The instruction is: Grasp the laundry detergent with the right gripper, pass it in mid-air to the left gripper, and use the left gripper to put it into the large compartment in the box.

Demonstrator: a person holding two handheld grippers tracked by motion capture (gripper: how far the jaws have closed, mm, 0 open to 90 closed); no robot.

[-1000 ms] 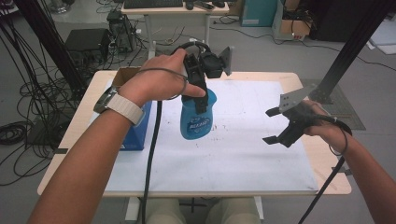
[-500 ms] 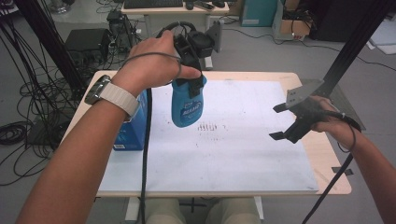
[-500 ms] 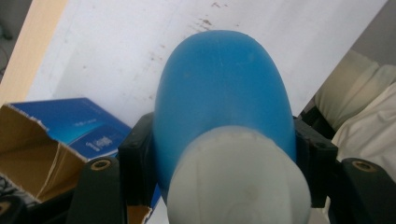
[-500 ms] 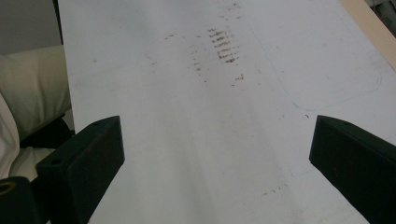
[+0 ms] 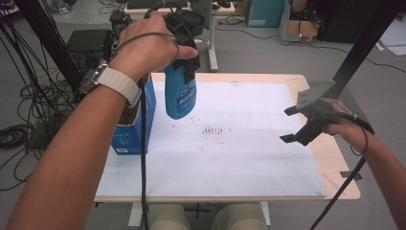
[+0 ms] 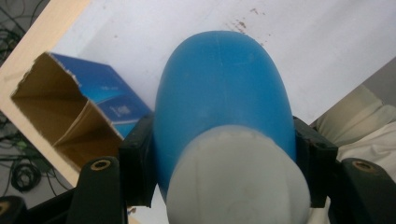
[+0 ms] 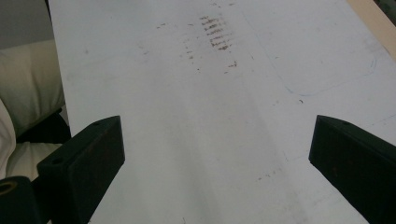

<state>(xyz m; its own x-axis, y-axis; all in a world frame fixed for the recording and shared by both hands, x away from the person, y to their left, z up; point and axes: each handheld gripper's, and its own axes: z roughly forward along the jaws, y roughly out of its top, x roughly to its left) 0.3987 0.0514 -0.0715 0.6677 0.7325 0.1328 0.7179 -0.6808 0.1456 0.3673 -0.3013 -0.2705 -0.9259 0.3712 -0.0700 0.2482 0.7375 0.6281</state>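
One white board [image 5: 249,158] covers the table, its near edge cut off. One open blue carton [image 5: 136,127] stands just below the left gripper [image 5: 184,72], which clamps one blue bottle [image 5: 180,98] in the air; its label is unreadable. The right gripper [image 5: 299,125] hangs empty, jaws wide apart, over the board.

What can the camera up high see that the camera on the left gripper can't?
High view alone: the person's left hand, the right gripper with its fingers apart and nothing between them above the table's right side, the dark smudges on the white sheet, and the floor cables.

Left gripper view alone: the blue bottle's white cap end up close, the left gripper's fingers pressing the bottle's two sides, and the brown inside of the open box.

Both: the blue bottle, the blue box and the white sheet.
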